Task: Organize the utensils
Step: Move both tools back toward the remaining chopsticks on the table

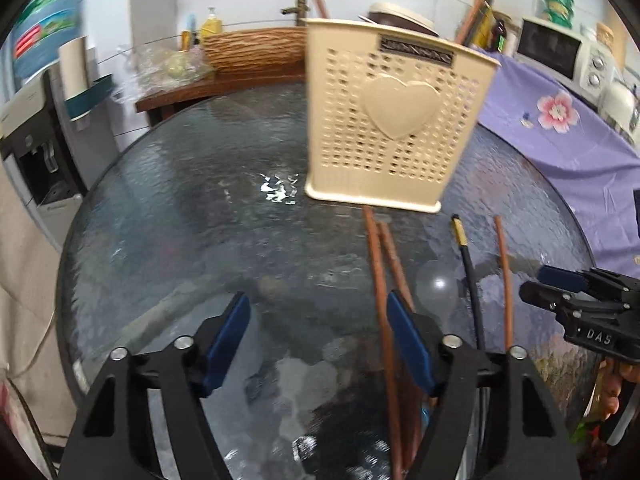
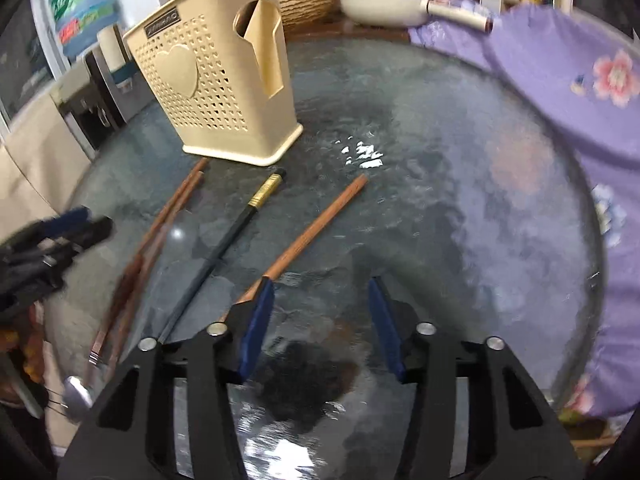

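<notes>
A beige perforated utensil holder (image 1: 394, 116) with a heart on its side stands upright on the round glass table (image 1: 200, 216); it also shows in the right wrist view (image 2: 212, 80). In front of it lie two brown chopsticks (image 1: 378, 264) side by side, a black chopstick with a gold band (image 1: 468, 272) and a single brown chopstick (image 1: 505, 276). My left gripper (image 1: 318, 344) is open and empty, its right finger beside the brown pair. My right gripper (image 2: 320, 320) is open and empty, just right of the single brown chopstick (image 2: 316, 228). The black chopstick (image 2: 240, 224) and the pair (image 2: 160, 224) lie further left.
A purple flowered cloth (image 2: 560, 92) covers the table's right side. A wicker basket (image 1: 252, 48), a pan (image 2: 384, 8) and a microwave (image 1: 560, 52) stand behind. A water dispenser (image 1: 44, 132) stands at the left. The glass table (image 2: 440, 160) is bare right of the chopsticks.
</notes>
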Demonstrator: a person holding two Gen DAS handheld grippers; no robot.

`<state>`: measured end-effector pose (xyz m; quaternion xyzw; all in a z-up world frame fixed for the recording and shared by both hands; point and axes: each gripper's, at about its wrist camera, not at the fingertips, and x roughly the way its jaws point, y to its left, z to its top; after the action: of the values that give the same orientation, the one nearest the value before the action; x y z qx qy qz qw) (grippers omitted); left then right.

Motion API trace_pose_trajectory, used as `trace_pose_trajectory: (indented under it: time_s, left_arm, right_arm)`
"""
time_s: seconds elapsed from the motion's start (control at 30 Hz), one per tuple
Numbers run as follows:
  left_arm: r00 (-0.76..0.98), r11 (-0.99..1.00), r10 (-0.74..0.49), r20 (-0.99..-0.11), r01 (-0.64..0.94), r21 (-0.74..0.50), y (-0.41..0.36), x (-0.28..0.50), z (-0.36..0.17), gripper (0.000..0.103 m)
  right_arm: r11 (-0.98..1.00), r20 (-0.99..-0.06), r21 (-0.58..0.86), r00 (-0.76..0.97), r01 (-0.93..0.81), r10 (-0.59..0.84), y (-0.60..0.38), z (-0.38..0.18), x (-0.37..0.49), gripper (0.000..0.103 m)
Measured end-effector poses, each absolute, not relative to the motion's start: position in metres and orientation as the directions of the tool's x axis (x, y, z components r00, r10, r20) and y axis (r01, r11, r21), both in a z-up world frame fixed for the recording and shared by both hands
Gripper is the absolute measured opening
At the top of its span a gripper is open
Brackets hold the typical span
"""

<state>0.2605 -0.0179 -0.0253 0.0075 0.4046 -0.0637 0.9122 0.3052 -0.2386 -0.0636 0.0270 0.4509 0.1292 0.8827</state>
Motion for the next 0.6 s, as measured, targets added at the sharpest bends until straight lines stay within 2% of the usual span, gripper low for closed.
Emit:
trace_pose_trajectory:
  time_s: [0.17, 0.47, 0.6]
  left_arm:
    - [0.636, 0.989, -0.118, -0.762, 0.148, -0.030, -0.028, 0.275, -0.031, 0.055]
    - [0.609, 0.981, -0.122, -0.784, 0.195, -0.001, -0.043, 0.293, -0.034, 0.046]
    - [0.589, 0.977, -0.103, -0.802, 0.212, 0.030, -0.051, 0.298, -0.041, 0.038]
  right_arm:
    - [0.959, -0.783, 0.210, 0.554, -0.189, 0.281, -0.232, -0.059, 0.317, 0.045]
    - [0.963, -0.795, 0.184, 0.545, -0.198, 0.265, -0.219, -0.062, 0.325, 0.044]
    - [0.966, -0.799, 0.164, 0.547, -0.202, 0.250, -0.217, -0.063, 0.325, 0.044]
